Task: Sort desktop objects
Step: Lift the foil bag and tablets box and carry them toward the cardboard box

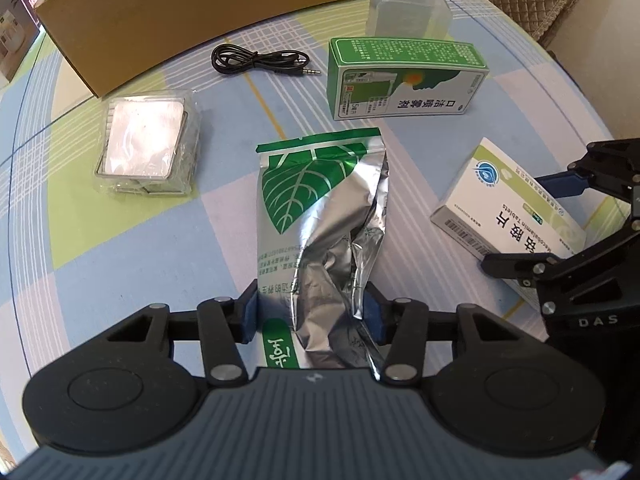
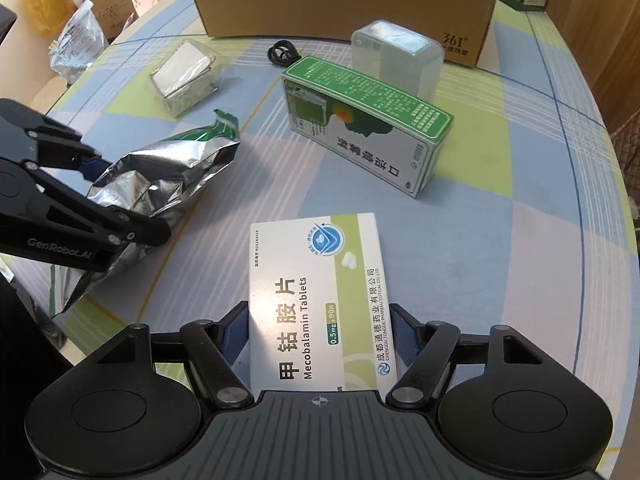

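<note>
Left wrist view: left gripper (image 1: pixel 312 312) has its 2 blue pads pressed against both sides of the foil pouch (image 1: pixel 320 216), silver with a green leaf print, crumpled, lying on the checked tablecloth (image 1: pixel 132 240). Beyond it: green spray box (image 1: pixel 404 76), black audio cable (image 1: pixel 260 62), clear lidded container (image 1: pixel 408 10), plastic-wrapped white pack (image 1: pixel 146 142), cardboard box (image 1: pixel 192 12) at the far edge. At right, the right gripper (image 1: pixel 560 220) straddles the white tablet box (image 1: pixel 508 216).

Right wrist view: right gripper (image 2: pixel 320 336) has its pads at both long sides of the Mecobalamin tablet box (image 2: pixel 320 296), which lies flat; contact on the right side cannot be told for certain. Left gripper (image 2: pixel 92 200) is clamped on the foil pouch (image 2: pixel 168 172) at left. Green box (image 2: pixel 368 128) stands ahead, near the clear container (image 2: pixel 400 56).
</note>
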